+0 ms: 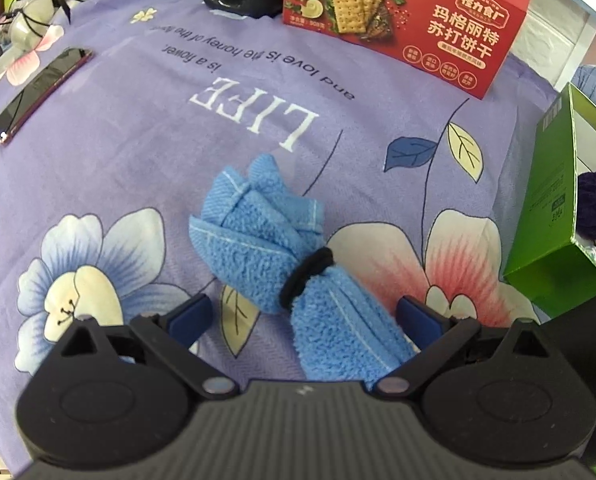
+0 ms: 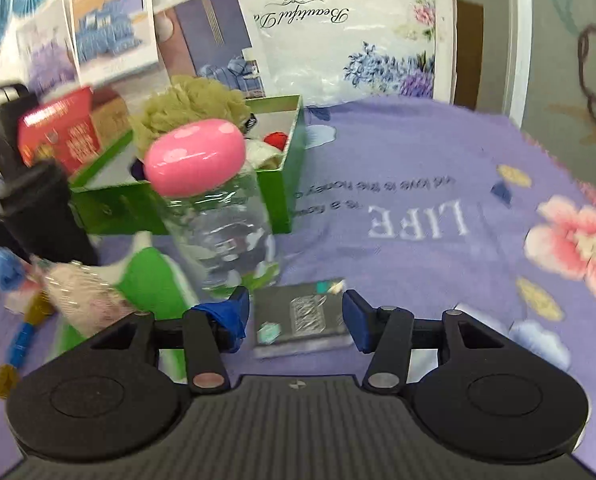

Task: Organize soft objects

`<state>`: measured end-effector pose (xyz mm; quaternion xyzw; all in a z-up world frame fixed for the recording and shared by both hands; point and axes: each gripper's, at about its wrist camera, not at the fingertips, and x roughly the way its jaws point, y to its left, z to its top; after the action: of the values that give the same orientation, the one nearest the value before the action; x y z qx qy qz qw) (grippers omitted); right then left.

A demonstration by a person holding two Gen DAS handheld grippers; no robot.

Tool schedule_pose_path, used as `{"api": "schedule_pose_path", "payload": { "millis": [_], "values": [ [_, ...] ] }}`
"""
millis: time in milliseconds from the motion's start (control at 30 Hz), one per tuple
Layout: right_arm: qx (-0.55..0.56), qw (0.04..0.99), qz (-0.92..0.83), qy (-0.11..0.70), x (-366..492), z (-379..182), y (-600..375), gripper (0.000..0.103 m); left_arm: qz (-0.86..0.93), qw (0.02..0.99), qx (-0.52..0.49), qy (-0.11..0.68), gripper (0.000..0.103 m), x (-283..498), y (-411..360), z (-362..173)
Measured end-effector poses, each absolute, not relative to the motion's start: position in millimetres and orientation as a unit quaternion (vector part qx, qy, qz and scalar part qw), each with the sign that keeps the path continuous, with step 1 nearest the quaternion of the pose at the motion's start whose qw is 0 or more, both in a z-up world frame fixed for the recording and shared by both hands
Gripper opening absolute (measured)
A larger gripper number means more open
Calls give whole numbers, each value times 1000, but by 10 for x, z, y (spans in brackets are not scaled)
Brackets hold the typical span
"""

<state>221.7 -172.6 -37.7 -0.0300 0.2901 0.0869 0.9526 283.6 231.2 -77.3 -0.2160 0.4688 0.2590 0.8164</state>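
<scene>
A: Where is the blue towel roll (image 1: 282,260) relative to the green box (image 1: 553,216)?

B: It lies on the flowered cloth (image 1: 138,140) beside the box's near corner, apart from it, with its lower end between the fingers of the left tool (image 1: 305,316). That tool is spread wide; one pad sits just beside the fleece, the other well clear, so nothing is gripped

A: How will it handle?

B: Light and squashy, I'd judge, fluffy fleece that gives under the pads. The black hair tie (image 1: 305,276) cinches its waist, so just below the tie looks firmest

A: And the right tool (image 2: 296,316)?

B: Part open and empty, hovering over a small dark packet (image 2: 301,320) on the near side of the box, which already holds soft things
</scene>
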Motion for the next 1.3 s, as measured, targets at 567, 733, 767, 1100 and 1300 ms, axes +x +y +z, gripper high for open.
{"api": "schedule_pose_path", "payload": {
  "millis": [567,733,767,1100,1300],
  "values": [
    [-55,920,158,354,2537,-527,-1542,49,245,823,-192,475,99,2851,2289,-767],
    [-98,920,135,354,2559,-646,-1453,53,239,826,-188,475,99,2844,2296,-767],
    [-94,921,136,352,2567,-653,-1479,54,237,826,-188,476,99,2843,2297,-766],
    [-68,935,138,318,2505,-732,-1589,49,204,837,-181,474,50,2691,2351,-648],
    [-30,942,131,308,2231,-625,-1876,48,126,828,-260,481,18,2387,2588,-507]
  ]
}}
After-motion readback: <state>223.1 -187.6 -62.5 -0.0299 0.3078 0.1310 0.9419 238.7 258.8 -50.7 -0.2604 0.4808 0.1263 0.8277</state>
